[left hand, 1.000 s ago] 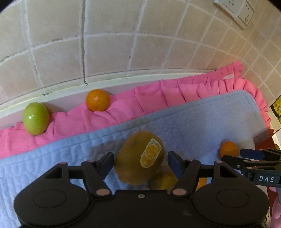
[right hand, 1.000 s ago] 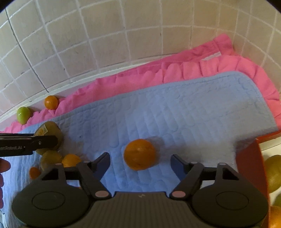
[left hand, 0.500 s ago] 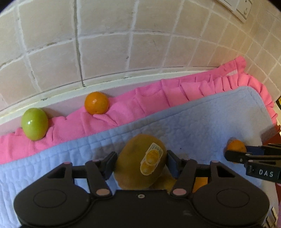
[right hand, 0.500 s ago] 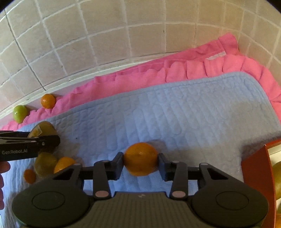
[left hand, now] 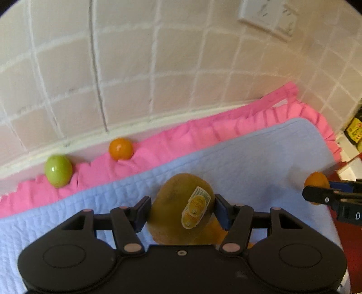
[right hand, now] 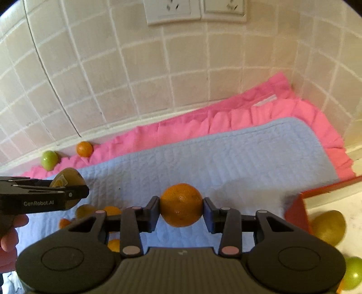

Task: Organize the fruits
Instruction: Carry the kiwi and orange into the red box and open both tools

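Observation:
My left gripper (left hand: 181,211) is shut on a brownish-yellow pear (left hand: 178,203) with a sticker, held above the blue quilted mat (left hand: 260,158). My right gripper (right hand: 181,211) is shut on an orange (right hand: 181,204), lifted over the mat (right hand: 237,158). The left gripper and pear also show at the left of the right wrist view (right hand: 67,178). The right gripper with its orange shows at the right of the left wrist view (left hand: 315,181). A green apple (left hand: 58,170) and a small orange (left hand: 120,148) lie by the wall on the pink cloth (left hand: 181,140).
An orange-red tray (right hand: 301,210) at the right holds a yellow pear (right hand: 329,226) and a green apple (right hand: 353,272). Several small oranges and a pear (right hand: 86,210) lie on the mat at the left. A tiled wall with sockets (right hand: 172,10) stands behind.
Both grippers closed on their fruit and lifted it: the left on the pear, the right on the orange. Both views rose and tilted up toward the wall.

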Motion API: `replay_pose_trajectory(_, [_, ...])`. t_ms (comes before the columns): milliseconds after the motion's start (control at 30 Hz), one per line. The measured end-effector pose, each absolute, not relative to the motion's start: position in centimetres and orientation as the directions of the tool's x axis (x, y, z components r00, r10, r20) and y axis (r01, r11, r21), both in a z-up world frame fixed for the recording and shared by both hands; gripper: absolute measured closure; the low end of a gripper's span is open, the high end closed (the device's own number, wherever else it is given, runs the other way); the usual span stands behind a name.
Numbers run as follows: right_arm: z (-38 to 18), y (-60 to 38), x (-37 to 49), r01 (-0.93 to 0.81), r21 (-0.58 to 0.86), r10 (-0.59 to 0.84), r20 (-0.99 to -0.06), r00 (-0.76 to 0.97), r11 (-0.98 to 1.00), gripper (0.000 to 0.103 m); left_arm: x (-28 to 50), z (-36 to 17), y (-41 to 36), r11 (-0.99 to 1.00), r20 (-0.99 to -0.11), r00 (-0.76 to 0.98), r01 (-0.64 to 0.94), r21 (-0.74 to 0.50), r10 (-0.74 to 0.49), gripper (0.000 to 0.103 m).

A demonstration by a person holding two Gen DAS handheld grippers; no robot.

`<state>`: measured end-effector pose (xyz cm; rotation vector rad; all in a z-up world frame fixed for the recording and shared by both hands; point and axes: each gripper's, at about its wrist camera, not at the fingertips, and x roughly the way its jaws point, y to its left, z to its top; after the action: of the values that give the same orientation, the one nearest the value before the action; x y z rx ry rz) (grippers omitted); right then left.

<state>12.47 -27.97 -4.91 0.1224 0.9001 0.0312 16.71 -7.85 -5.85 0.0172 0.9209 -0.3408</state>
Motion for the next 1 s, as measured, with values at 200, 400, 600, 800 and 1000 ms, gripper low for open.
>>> replay_pose_trajectory(200, [-2.1, -30.3, 7.8, 0.060, 0.159, 0.078, -0.736, 0.672, 0.985, 0.061, 13.8, -2.0, -10.7, 0.927, -0.733, 0.603, 0.359, -0.105, -0.316, 0.032])
replay_pose_trajectory(400, [-0.4, -34.5, 3.0, 0.149, 0.185, 0.027, -0.710, 0.703, 0.971, 0.061, 11.0, 0.6, -15.4, 0.884, -0.699, 0.604, 0.460, -0.085, -0.382, 0.032])
replay_pose_trajectory(600, [1.9, -41.0, -1.8, 0.300, 0.175, -0.106, -0.678, 0.728, 0.938, 0.061, 9.5, 2.6, -22.0, 0.799, -0.668, 0.561, 0.596, -0.083, -0.489, 0.032])
replay_pose_trajectory(800, [4.8, -48.4, -6.2, 0.457, 0.149, -0.267, -0.640, 0.721, 0.877, 0.061, 7.5, 3.3, -29.1, 0.688, -0.648, 0.478, 0.719, -0.100, -0.593, 0.032])
replay_pose_trajectory(1000, [5.0, -51.8, -8.2, 0.502, 0.122, -0.323, -0.632, 0.705, 0.856, 0.061, 7.8, 2.5, -35.4, 0.596, -0.646, 0.372, 0.787, -0.160, -0.666, 0.032])
